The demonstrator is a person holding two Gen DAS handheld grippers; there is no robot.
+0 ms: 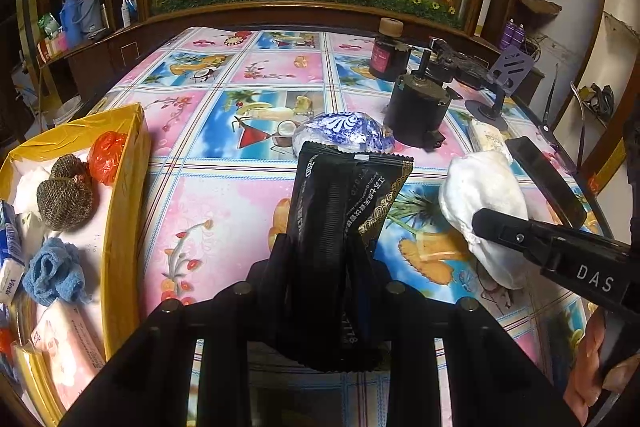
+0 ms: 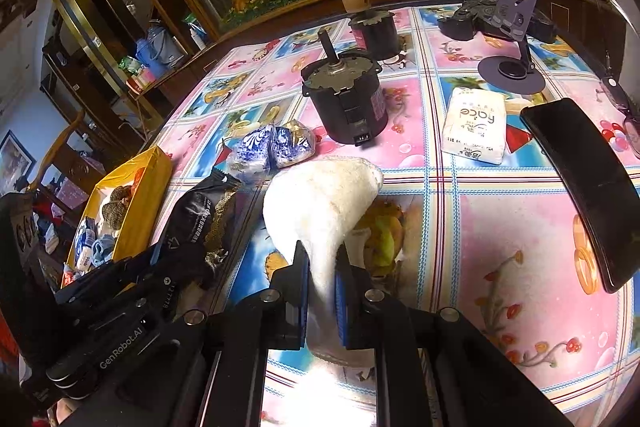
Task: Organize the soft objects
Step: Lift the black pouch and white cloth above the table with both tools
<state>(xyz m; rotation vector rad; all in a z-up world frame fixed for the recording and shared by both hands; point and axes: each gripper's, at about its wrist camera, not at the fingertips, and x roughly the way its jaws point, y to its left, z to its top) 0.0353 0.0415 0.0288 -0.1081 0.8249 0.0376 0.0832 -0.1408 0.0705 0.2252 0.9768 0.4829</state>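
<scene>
Position check: yellow box (image 1: 120,195) lies to the left of both grippers, nearer the left hand-held gripper (image 1: 320,247), which is clamped on a black sachet (image 1: 344,195), long axis pointing forward. Right hand-held gripper (image 2: 322,279) is clamped on a white cloth (image 2: 320,195), raised off the surface (image 2: 500,227).

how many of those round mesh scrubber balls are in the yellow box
2. Both scrubber balls sit touching in the yellow box: front one, rear one. More may be hidden.
</scene>
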